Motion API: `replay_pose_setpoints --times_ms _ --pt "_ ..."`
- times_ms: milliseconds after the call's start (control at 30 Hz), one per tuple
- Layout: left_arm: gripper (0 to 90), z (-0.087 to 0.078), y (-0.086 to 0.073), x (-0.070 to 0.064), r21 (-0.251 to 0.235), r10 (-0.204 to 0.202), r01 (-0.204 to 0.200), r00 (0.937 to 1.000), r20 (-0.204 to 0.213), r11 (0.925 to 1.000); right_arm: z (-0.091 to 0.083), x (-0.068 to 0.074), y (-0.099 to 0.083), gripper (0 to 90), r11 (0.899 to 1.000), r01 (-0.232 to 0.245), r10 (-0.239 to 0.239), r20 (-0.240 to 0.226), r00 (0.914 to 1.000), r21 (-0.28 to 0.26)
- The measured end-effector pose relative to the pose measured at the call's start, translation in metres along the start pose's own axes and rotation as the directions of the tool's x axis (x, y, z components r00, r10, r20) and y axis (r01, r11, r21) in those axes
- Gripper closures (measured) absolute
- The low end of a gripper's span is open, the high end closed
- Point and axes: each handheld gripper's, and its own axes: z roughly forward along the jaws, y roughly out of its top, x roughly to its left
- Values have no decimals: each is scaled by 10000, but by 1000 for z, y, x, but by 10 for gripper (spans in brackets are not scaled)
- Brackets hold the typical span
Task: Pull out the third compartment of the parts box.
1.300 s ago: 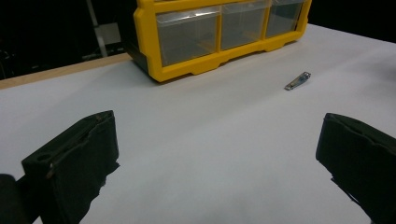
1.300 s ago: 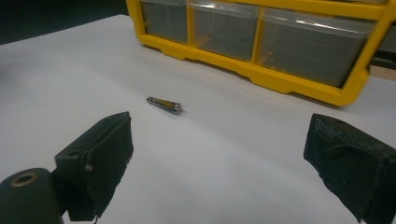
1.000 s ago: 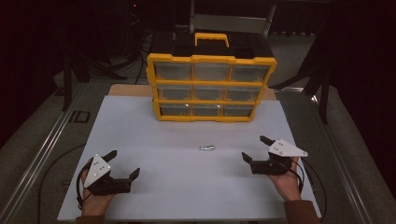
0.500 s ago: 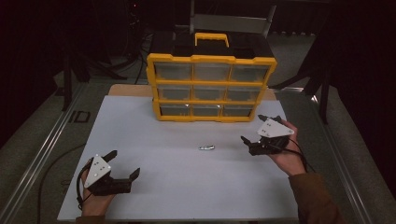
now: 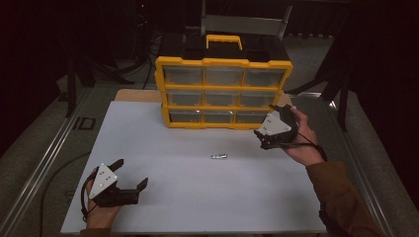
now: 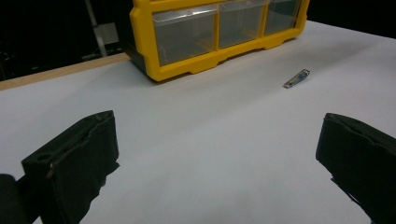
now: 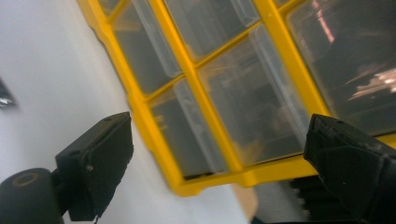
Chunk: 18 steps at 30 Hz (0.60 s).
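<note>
A yellow drawer organizer (image 5: 225,91) with clear drawers and a black top stands at the back of the white tabletop. A small metal nail clipper (image 5: 218,157) lies in the middle of the table, apart from both grippers. My left gripper (image 5: 131,173) rests open near the front left corner, with the nail clipper (image 6: 296,78) and the organizer (image 6: 210,37) far ahead of its jaws. My right gripper (image 5: 264,121) hovers open just in front of the organizer's lower right corner. Its jaws frame the clear drawers (image 7: 224,121), and nothing is between them.
The white board (image 5: 163,148) covers a wooden table with metal rails along both sides. Dark stands and cables sit behind the organizer. The person's right forearm in a brown sleeve (image 5: 341,197) comes in from the lower right.
The right gripper has moved forward from the front right of the table up to the organizer's lower right drawers. The left gripper and the nail clipper have stayed put.
</note>
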Motion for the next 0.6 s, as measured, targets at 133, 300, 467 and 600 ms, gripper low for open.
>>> replay_pose_setpoints --times_ms 133,300,467,600 --pt "3 0 0 0 -1 -18 18 10000 11 10000 3 -6 6 83 9974 677 -687 382 9969 256" --pt "4 0 0 0 40 12 -12 10000 -1 10000 8 -9 12 83 9863 1563 -1601 773 9841 530" --pt "4 0 0 0 37 -1 1 10000 16 10000 13 -11 17 83 9717 2242 -2317 1151 9660 744" --pt "3 0 0 0 33 -9 9 10000 14 10000 17 -13 21 83 9555 2786 -2907 1499 9450 965"
